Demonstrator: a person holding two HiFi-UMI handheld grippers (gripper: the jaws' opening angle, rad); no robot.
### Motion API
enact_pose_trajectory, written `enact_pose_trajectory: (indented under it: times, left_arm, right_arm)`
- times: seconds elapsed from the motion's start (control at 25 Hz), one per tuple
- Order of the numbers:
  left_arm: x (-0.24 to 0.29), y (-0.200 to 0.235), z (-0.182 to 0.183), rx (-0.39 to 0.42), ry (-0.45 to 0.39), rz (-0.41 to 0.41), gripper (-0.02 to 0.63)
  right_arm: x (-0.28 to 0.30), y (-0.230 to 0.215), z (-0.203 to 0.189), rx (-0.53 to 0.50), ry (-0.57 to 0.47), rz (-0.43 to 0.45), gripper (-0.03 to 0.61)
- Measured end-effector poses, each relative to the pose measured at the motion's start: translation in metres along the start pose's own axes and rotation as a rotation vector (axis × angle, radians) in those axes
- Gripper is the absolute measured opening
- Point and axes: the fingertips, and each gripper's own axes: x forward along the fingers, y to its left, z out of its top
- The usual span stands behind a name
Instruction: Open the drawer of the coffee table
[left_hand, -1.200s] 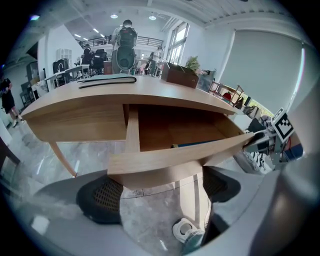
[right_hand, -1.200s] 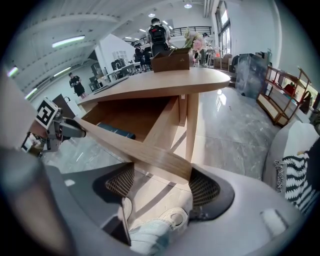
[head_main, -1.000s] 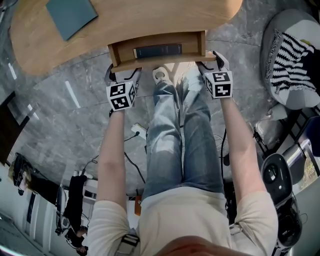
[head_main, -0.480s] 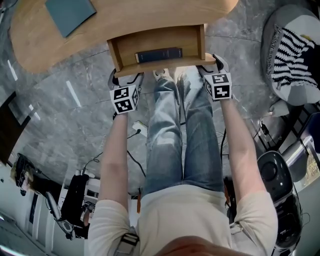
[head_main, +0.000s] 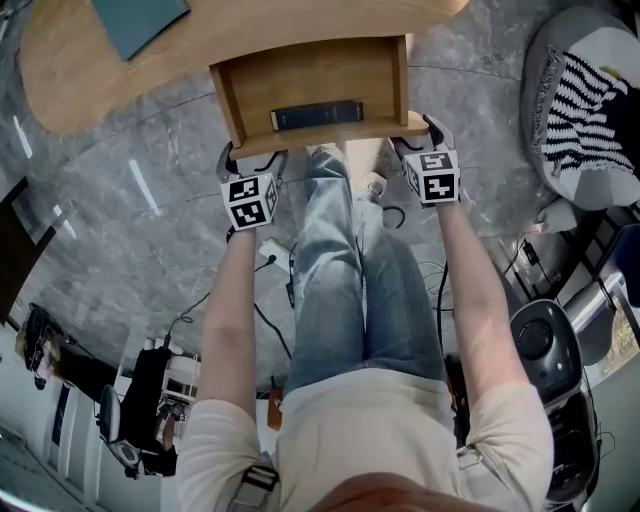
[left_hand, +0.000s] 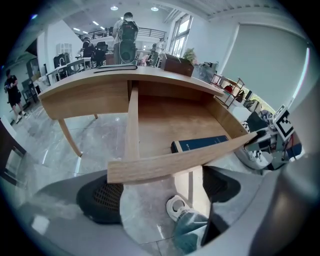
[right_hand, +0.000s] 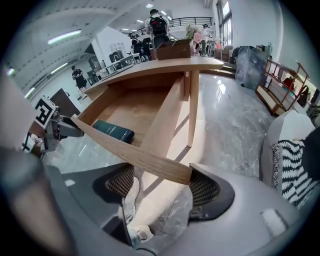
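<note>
Lighting: bright and even, indoors. Round ceiling lamps and tall windows supply it; a long strip lamp shows in the right gripper view. The polished grey stone floor carries white streak reflections. A bright patch lies on that floor under the open light-wood drawer. Both gripper views bend strongly, darken at the corners and blur in the near foreground. Head view: sharp, curved at the edges.

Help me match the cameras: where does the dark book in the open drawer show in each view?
Head view: book top centre, lying along the drawer's front board.
Left gripper view: book right of centre, just behind that board.
Right gripper view: book left of centre, behind the board.
Shared landmark: the drawer's front board.
</note>
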Motion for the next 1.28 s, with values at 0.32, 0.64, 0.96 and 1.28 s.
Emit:
enact_pose_trajectory:
  times: [0.32, 0.64, 0.96, 1.28]
  left_arm:
    - [0.000, -0.002, -0.024, 0.004, -0.004, 0.006, 0.508]
    - [0.007, -0.001, -0.035, 0.007, 0.003, 0.015, 0.503]
    - [0.019, 0.002, -0.042, 0.013, 0.056, 0.027, 0.482]
    - [0.029, 0.003, -0.048, 0.008, 0.072, 0.041, 0.480]
  right_arm:
    - [0.002, 0.006, -0.022, -0.006, -0.012, -0.008, 0.342]
    - [0.010, 0.005, -0.032, -0.011, -0.010, -0.012, 0.341]
    - [0.022, 0.001, -0.038, -0.012, 0.015, -0.021, 0.341]
    - [0.032, -0.003, -0.041, -0.026, 0.018, -0.030, 0.341]
